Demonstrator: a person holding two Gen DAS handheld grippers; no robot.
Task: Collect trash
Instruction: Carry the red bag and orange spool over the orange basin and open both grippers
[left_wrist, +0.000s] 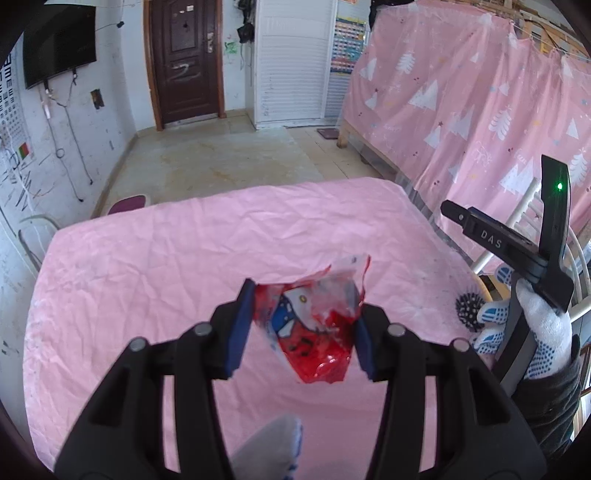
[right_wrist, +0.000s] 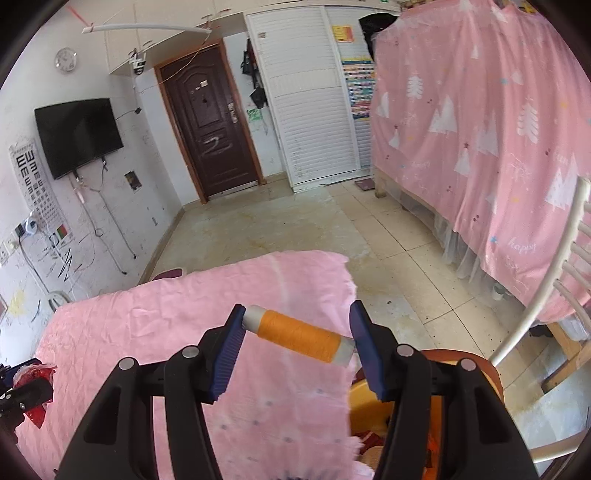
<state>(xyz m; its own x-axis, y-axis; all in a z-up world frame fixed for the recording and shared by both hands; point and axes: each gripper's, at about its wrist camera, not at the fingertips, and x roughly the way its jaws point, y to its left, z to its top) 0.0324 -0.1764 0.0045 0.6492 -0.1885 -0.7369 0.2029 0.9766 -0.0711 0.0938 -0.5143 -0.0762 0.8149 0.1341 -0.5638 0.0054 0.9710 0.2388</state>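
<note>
**A:** ok so what's in the shot? Start big.

**B:** Biggest thing is the table (left_wrist: 147, 258) under a wrinkled pink cloth, filling the lower half of the left wrist view. Past it at 12 o'clock there's a dark door (left_wrist: 186, 61), and a pink tree-print curtain (left_wrist: 461, 103) runs up the 2 o'clock side. A black TV (right_wrist: 79, 136) hangs on the wall at 10 o'clock in the right wrist view.

**A:** and the grippers?

**B:** Left gripper (left_wrist: 303, 328) has its blue pads clamped on a crumpled red wrapper (left_wrist: 317, 332) — held up off the cloth, dead centre of that view. Right gripper (right_wrist: 295, 347) is pinching an orange spool (right_wrist: 297, 336) end to end, tilted, left end higher, over the table's right edge.

**A:** anything under it?

**B:** Yeah, an orange bin (right_wrist: 373, 410) sits at 5 o'clock just below the right gripper, beside the table. A white chair (right_wrist: 546, 280) stands at 3 o'clock.

**A:** can each camera see the other hand?

**B:** Left view catches the gloved right hand (left_wrist: 532, 332) at 4 o'clock — and the wrapper shows at 8 o'clock in the right view.
</note>
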